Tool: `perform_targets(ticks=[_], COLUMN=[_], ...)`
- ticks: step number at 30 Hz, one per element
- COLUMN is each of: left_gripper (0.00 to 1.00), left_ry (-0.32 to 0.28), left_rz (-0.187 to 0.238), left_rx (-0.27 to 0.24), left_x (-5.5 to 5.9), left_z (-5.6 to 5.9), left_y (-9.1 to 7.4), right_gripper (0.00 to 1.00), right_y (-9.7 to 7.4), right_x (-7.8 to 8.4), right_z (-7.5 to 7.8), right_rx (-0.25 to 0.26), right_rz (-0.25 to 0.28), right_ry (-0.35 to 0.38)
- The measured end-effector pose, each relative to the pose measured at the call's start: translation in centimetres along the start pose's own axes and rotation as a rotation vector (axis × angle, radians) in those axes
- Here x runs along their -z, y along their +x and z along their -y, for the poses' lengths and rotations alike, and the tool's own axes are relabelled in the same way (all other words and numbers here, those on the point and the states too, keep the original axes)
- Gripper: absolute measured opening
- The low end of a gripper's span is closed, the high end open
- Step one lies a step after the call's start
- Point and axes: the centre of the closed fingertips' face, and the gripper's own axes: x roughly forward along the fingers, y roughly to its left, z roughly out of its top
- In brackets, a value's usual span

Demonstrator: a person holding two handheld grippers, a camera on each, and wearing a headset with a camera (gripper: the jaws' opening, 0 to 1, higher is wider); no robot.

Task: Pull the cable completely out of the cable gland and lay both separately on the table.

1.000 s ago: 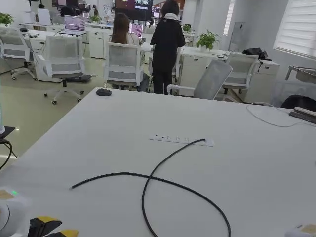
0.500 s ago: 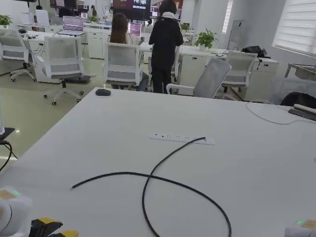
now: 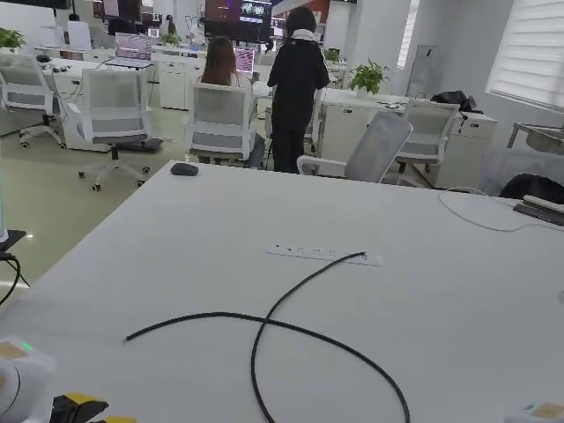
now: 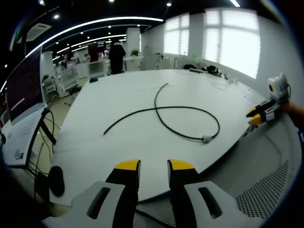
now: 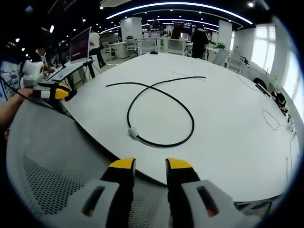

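Note:
A long black cable (image 3: pixel 264 322) lies in a crossed loop on the white table (image 3: pixel 220 229). A small grey cable gland (image 4: pixel 206 139) sits on the cable near its near end, also the gland (image 5: pixel 133 131) at the table's front edge. My left gripper (image 4: pixel 153 166) hovers open off the table's near corner, nothing between its yellow-tipped fingers; it shows low left as the left gripper (image 3: pixel 99 411). My right gripper (image 5: pixel 151 164) is open too, held short of the table edge and clear of the cable. Each appears in the other's view: right gripper (image 4: pixel 259 114), left gripper (image 5: pixel 57 91).
A flush socket strip (image 3: pixel 324 253) lies under the cable's far end. A dark mouse (image 3: pixel 184 168) sits at the far left edge, a thin white cable (image 3: pixel 476 216) at the right. A mesh chair back (image 5: pixel 52 180) is below the grippers. Two people and office chairs are beyond.
The head view has lifted slightly, so the grippers sit lower in the picture. The cable and gland lie where they were.

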Motion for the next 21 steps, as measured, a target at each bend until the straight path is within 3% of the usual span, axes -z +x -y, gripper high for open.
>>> perform_targets(ticks=[3, 5, 15, 18, 21], left_gripper=[0.24, 0.25, 0.29, 0.33, 0.35], left_ry=[-0.006, -0.006, -0.001, -0.019, -0.013], left_rz=[-0.009, -0.041, -0.041, -0.013, -0.047], left_rx=[0.001, 0.006, -0.007, -0.009, -0.020], left_x=[0.15, 0.66, 0.68, 0.24, 0.77], left_z=[-0.01, 0.07, -0.23, -0.32, -0.48], left_y=[0.02, 0.08, 0.11, 0.03, 0.13], right_gripper=[0.31, 0.33, 0.31, 0.31, 0.31], right_y=[-0.06, -0.08, -0.03, -0.03, -0.02], right_x=[-0.09, -0.01, 0.01, 0.04, 0.06], right_z=[0.36, 0.50, 0.34, 0.32, 0.31], right_rx=[0.022, 0.031, 0.021, 0.019, 0.018], right_rz=[0.006, 0.002, -0.001, -0.003, -0.004], right_ry=[0.003, 0.007, 0.008, 0.008, 0.009])
